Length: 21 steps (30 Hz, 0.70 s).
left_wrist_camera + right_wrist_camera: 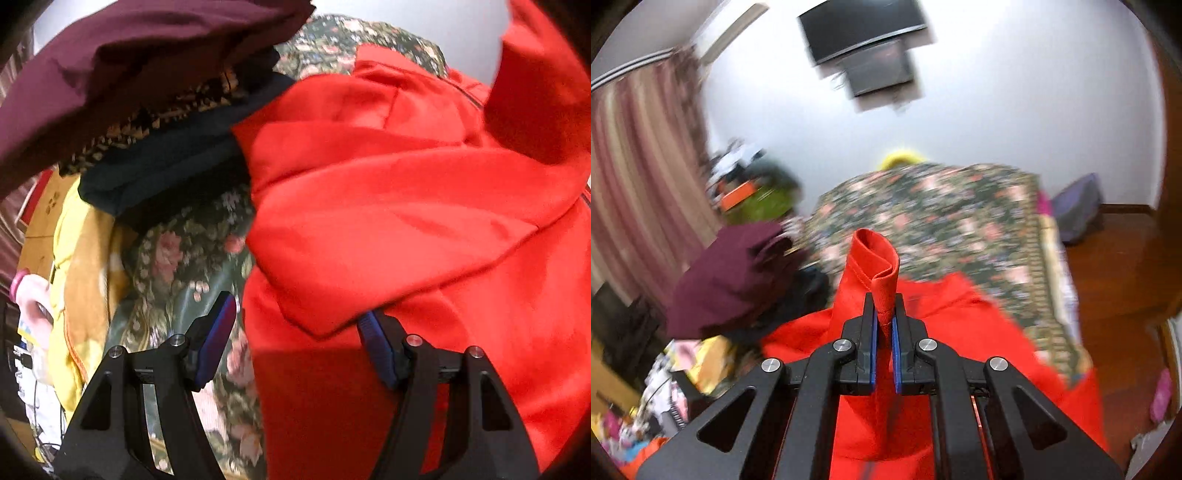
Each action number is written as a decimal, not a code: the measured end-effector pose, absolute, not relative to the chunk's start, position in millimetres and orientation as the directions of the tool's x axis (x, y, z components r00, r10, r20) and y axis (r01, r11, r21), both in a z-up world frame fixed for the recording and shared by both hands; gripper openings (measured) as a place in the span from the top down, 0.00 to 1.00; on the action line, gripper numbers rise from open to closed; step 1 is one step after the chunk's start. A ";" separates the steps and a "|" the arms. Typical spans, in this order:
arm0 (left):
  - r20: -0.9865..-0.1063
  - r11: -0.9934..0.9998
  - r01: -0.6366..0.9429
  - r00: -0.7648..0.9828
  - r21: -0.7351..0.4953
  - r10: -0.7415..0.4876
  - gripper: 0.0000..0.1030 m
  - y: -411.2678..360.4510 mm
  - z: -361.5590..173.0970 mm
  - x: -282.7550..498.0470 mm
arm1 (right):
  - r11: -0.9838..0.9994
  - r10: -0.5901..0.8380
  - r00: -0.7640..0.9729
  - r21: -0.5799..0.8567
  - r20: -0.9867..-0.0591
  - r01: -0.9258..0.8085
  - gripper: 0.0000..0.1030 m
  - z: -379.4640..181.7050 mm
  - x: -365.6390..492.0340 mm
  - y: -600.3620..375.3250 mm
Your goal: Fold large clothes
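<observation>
A large red garment (406, 221) lies crumpled on a floral bedspread (192, 258). My left gripper (295, 317) is open, its jaws wide apart just above the garment's left edge, holding nothing. In the right wrist view my right gripper (883, 317) is shut on a ribbed cuff or hem of the red garment (875, 266), lifting it so the cloth hangs below the jaws over the bedspread (942, 214).
A pile of folded clothes, maroon (110, 74) on top with patterned and dark navy (159, 166) items beneath, sits left of the red garment; it also shows in the right wrist view (731, 280). Yellow cloth (81, 277) lies at left. Curtain (635, 184), wall TV (864, 33), wooden floor (1115, 277).
</observation>
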<state>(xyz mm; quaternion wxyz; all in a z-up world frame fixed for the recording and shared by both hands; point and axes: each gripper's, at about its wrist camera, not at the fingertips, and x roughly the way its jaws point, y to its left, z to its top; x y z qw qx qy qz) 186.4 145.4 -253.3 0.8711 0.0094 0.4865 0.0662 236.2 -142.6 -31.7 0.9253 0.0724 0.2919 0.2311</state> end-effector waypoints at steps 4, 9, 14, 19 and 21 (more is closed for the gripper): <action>-0.836 0.995 -0.095 0.543 0.030 0.077 0.85 147.2 -248.3 190.7 | 0.914 0.404 0.741 0.279 -0.537 -0.296 0.95 -42.9 242.9 -175.5; -0.789 0.990 -0.138 0.605 0.028 0.107 0.95 152.3 -231.3 183.5 | 0.932 0.353 0.717 0.294 -0.602 -0.211 0.95 -78.9 240.0 -203.5; -0.792 0.990 -0.137 0.599 0.045 0.119 0.95 156.1 -230.9 177.8 | 0.927 0.353 0.660 0.343 -0.663 -0.151 0.95 -111.7 227.8 -231.6; -0.822 0.987 -0.158 0.556 0.038 0.120 0.95 159.9 -248.3 176.3 | 0.917 0.369 0.589 0.385 -0.719 -0.106 0.95 -143.0 210.0 -252.4; -0.828 0.986 -0.163 0.546 0.046 0.129 0.95 158.2 -253.2 175.2 | 0.928 0.354 0.567 0.354 -0.744 -0.115 0.94 -150.8 202.9 -249.8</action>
